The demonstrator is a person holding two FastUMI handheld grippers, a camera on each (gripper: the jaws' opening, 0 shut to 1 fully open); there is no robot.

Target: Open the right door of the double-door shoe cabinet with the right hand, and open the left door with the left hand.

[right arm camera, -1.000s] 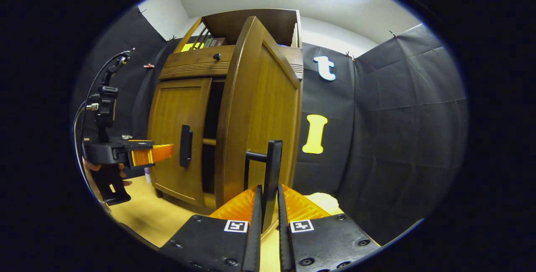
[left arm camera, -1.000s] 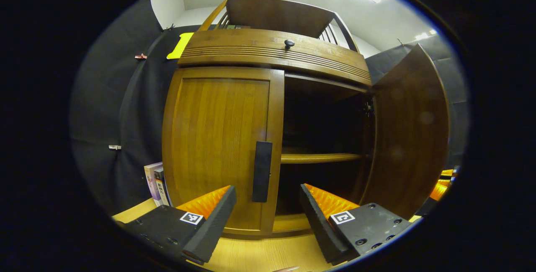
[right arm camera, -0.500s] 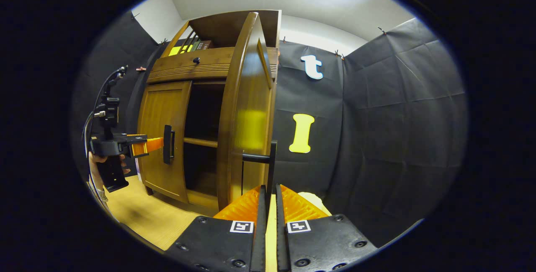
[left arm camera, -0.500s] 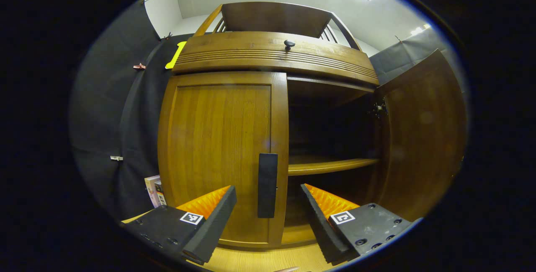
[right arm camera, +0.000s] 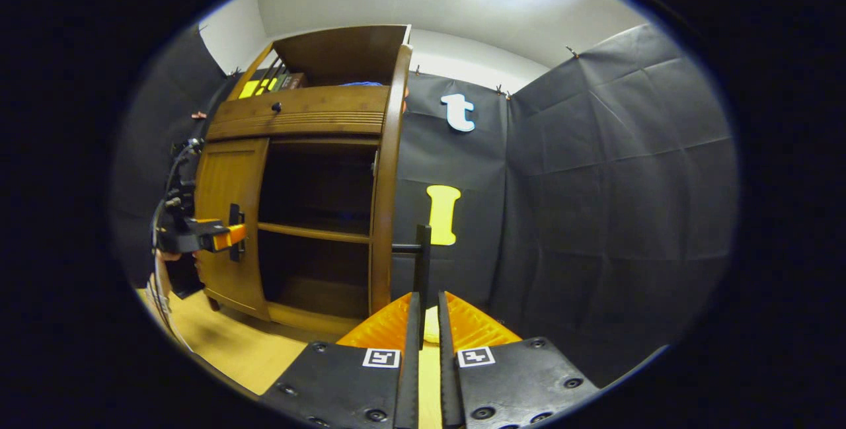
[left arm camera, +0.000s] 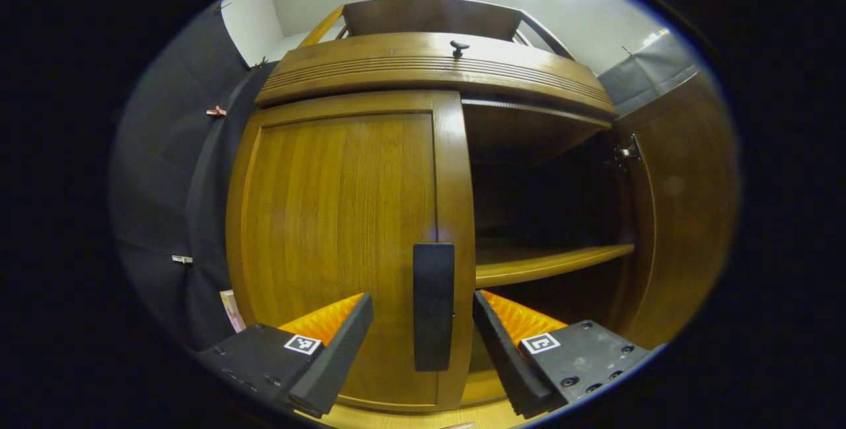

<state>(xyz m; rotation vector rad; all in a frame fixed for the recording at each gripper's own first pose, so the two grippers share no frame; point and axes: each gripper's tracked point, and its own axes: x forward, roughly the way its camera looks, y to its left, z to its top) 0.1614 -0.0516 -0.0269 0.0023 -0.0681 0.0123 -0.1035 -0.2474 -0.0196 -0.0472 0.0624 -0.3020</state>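
The wooden shoe cabinet fills the left gripper view. Its left door is closed, and the black vertical handle stands between the spread fingers of my left gripper, which is open and not touching it. The right door stands wide open. In the right gripper view that door is seen edge-on. My right gripper is shut on the right door's black bar handle. The left gripper also appears there at the left door's handle, held by a hand.
Inside the cabinet a shelf crosses a dark interior. A drawer front with a small black knob runs above the doors. Books lean beside the cabinet's left side. Light wooden floor lies in front, black cloth walls around.
The right door has swung farther open with my right gripper on its handle, now edge-on. My left gripper has moved closer, so the left door's handle now sits between its fingers.
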